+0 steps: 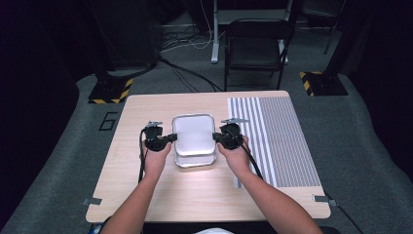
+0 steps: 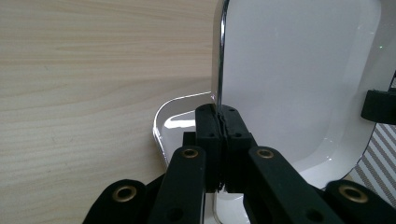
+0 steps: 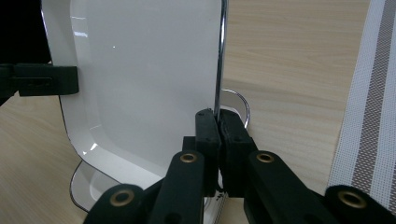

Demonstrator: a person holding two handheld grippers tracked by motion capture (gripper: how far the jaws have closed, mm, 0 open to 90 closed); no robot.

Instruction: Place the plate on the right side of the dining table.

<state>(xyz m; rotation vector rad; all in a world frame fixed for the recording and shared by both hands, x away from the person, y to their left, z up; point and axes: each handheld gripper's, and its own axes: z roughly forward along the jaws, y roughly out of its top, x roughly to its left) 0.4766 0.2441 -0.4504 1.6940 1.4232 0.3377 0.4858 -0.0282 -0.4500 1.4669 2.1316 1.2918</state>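
Note:
A shiny metal tray hangs lifted over a second tray that lies on the wooden table. My left gripper is shut on the upper tray's left rim, and my right gripper is shut on its right rim. In the left gripper view the jaws pinch the thin rim of the upper tray, with the lower tray beneath. In the right gripper view the jaws clamp the upper tray's rim, the lower tray shows behind, and the left gripper holds the far rim.
A striped grey-and-white mat covers the table's right side. A black folding chair stands beyond the far edge, with cables on the floor. Bare wood lies left and in front of the trays.

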